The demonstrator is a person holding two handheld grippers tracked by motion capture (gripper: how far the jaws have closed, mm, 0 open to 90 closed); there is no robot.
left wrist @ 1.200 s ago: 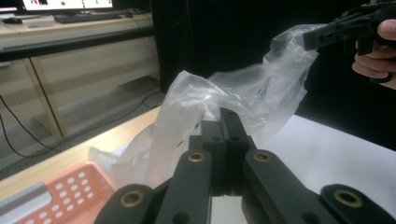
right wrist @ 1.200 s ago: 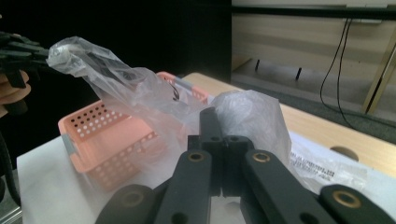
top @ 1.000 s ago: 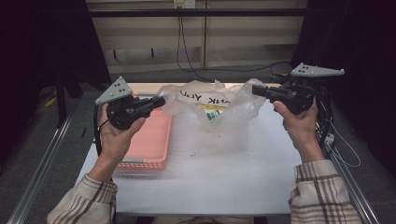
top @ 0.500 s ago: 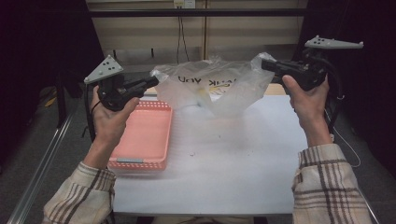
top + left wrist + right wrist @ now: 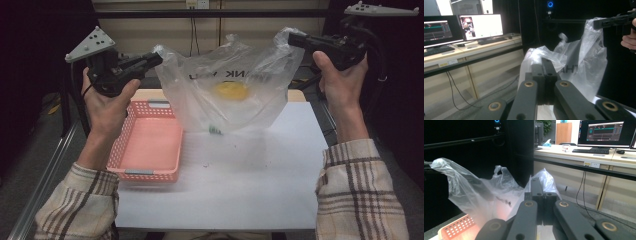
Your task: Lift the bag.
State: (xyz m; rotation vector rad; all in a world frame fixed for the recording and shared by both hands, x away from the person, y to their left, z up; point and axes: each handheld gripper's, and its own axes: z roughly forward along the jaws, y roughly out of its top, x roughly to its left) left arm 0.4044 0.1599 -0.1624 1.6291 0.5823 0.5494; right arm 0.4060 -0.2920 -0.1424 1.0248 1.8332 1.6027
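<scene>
A clear plastic bag (image 5: 230,95) with dark lettering hangs above the white table (image 5: 225,190), stretched between both grippers. Something yellow (image 5: 231,90) shows through it near the middle. My left gripper (image 5: 159,57) is shut on the bag's left top edge, and my right gripper (image 5: 291,40) is shut on its right top edge. In the left gripper view the closed jaws pinch crumpled film of the bag (image 5: 581,65); the other gripper (image 5: 596,24) holds the far corner. In the right gripper view the jaws clamp the bag (image 5: 489,192) the same way.
A pink perforated basket (image 5: 145,145) sits on the table's left part, under my left hand. Desks with monitors (image 5: 480,26) and keyboards stand behind the table. A metal rail (image 5: 45,175) runs along the table's left side.
Both hands have risen, lifting the bag off the table; it now hangs stretched and taller between the grippers. The yellow thing inside has come into sight.
</scene>
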